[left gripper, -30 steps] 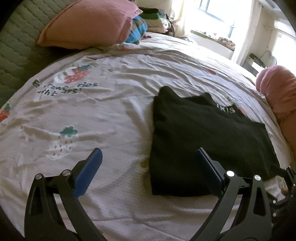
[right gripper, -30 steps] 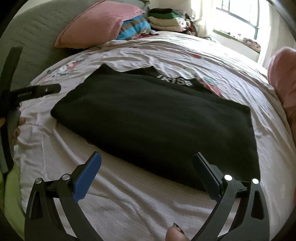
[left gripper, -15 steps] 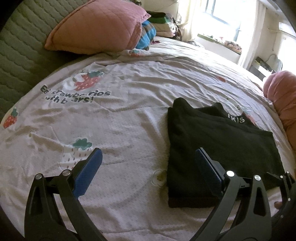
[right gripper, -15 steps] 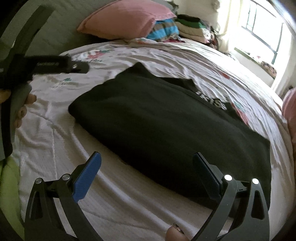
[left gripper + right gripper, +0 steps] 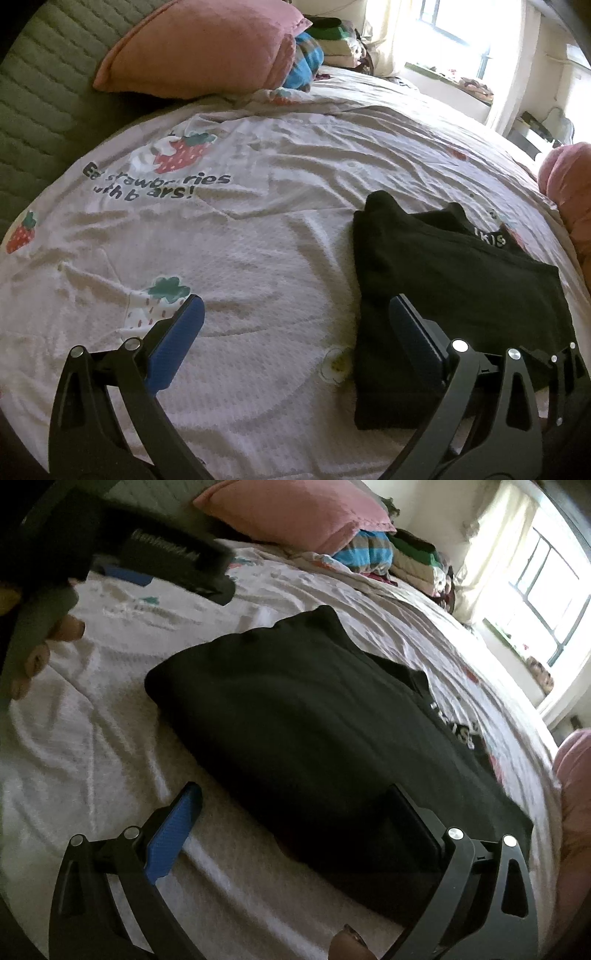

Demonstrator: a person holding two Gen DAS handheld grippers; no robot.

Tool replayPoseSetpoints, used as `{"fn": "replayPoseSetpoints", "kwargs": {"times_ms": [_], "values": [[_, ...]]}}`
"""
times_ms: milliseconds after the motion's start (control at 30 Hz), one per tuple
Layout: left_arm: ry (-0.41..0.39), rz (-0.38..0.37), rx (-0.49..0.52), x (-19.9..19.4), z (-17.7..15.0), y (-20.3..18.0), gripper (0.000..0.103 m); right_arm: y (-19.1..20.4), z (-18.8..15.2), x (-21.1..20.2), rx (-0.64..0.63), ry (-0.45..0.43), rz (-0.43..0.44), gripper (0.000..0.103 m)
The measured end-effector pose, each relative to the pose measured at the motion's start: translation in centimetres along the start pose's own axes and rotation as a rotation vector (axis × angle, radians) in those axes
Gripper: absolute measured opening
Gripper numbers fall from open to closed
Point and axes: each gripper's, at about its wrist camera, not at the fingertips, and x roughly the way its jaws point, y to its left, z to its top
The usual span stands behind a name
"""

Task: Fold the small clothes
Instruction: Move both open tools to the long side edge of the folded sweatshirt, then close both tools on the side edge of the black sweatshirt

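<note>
Left gripper spread wide, nothing between its blue pads, hovering low over the bedsheet and pointing across the bed; its right finger overlaps the near-left part of the black garment. Right gripper also spread wide and empty, tilted, angled toward the window; left pad over bare sheet, right finger over the garment's near edge. Fingertip of the holding hand shows at the bottom edge. Left hand wraps its gripper handle at upper left of the right view, blurred. Black garment lies folded flat on the strawberry-print sheet, white lettering on its far edge. Pink pillow and stacked folded clothes at the head of the bed.
</note>
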Motion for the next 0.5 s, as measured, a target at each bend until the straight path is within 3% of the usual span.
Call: {"fn": "replayPoseSetpoints", "kwargs": {"times_ms": [500], "values": [[0.069,-0.021,-0.066,2.7,-0.1,1.3,0.093,2.0,3.7,3.2,-0.107,-0.067,-0.097,0.097]]}}
